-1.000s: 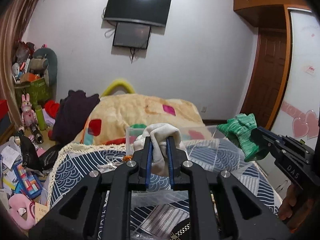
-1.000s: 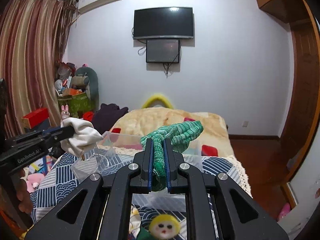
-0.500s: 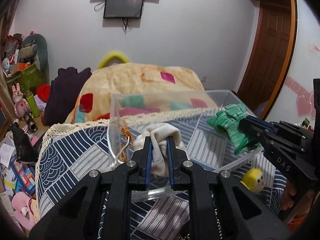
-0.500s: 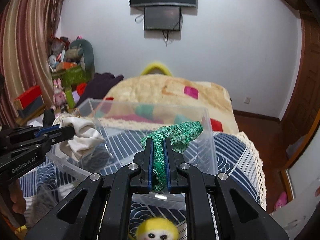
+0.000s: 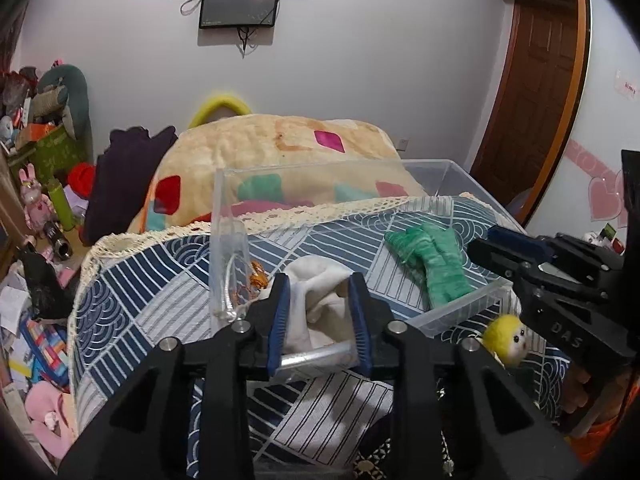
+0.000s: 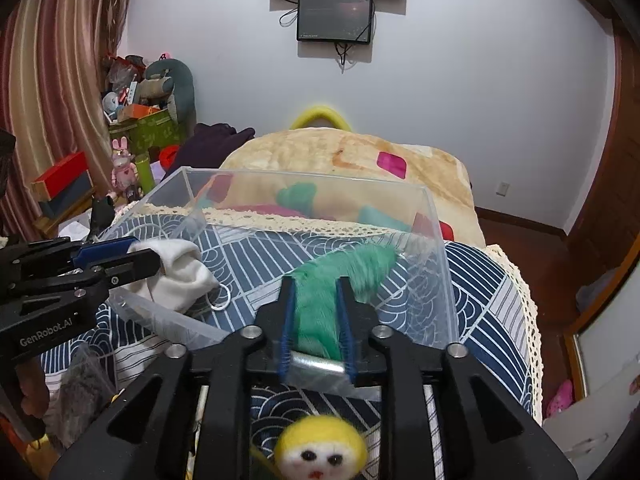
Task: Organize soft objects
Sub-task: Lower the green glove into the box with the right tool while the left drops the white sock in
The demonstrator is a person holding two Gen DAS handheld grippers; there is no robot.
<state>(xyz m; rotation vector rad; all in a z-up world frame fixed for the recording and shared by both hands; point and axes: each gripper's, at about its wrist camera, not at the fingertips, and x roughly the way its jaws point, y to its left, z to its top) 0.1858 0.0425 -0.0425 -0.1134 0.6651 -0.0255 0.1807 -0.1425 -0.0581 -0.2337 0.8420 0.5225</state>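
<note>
A clear plastic bin stands on the blue patterned bedspread. My left gripper is open, its jaws spread around a white cloth that lies at the bin's near left. My right gripper is open, jaws apart around a green knitted piece lying in the bin's right part. The right gripper's fingers show beside the green piece in the left wrist view.
A small yellow-haired felt doll lies on the bedspread just in front of the bin. A clear pouch with an orange trinket leans at the bin's left wall. A beige quilt lies behind. Clutter fills the floor at left.
Both grippers came down into the bin and opened. The white cloth and the green piece, held shut before, now rest loose between spread jaws.
</note>
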